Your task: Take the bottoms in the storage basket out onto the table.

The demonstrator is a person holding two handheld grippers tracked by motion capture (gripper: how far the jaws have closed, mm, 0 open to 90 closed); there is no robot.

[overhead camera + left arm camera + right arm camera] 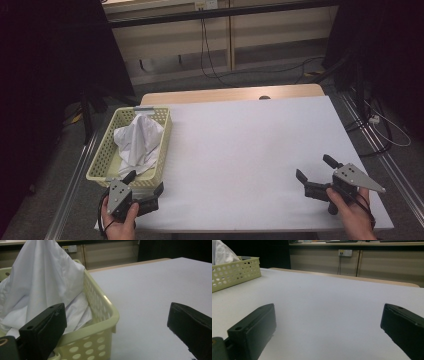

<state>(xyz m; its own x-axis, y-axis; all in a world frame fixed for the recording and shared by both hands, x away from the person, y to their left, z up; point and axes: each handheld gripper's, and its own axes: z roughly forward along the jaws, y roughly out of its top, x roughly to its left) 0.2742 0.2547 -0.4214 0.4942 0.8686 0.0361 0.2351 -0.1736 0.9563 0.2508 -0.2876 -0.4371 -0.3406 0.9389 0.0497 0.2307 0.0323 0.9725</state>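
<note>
Two grippers, both with jaws spread wide and nothing between them. Left gripper (145,181) sits at about 7 o'clock on the table (240,150), its jaws straddling the near corner of the basket (100,160); in the left gripper view one jaw stands over the basket's inside and the other over bare tabletop. Right gripper (314,175) rests at about 4 o'clock, well apart from the basket, pointed across the table toward it.

Step in hand, as I judge it: approach, before any grasp. Next move calls for the left gripper to reach over the rim and pinch the cloth (137,140) near its raised peak.

Cloth: white, thin, soft, crumpled, standing in a peak inside the basket. Basket: pale yellow plastic, rectangular, perforated walls, rolled rim. Table cover: matte, white, flat.
</note>
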